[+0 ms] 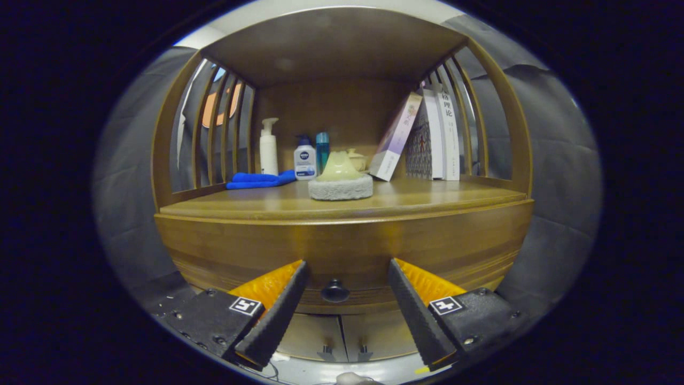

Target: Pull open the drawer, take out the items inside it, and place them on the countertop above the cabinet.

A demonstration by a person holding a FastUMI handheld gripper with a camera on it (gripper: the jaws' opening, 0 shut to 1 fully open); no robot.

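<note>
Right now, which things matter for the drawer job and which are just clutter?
Job: drawer, shut; its knob, between the open gripper fingers; countertop.
Clutter: blue cloth, pump bottle, two small bottles, sponge, books.

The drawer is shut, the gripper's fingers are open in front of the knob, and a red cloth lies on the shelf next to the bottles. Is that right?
Not quite. In the gripper view the cloth is blue, not red. The rest holds: the drawer is shut, the gripper is open before the knob, and the cloth lies beside the bottles.

Open claw (347, 299) has clear room around knob (335, 291).
</note>
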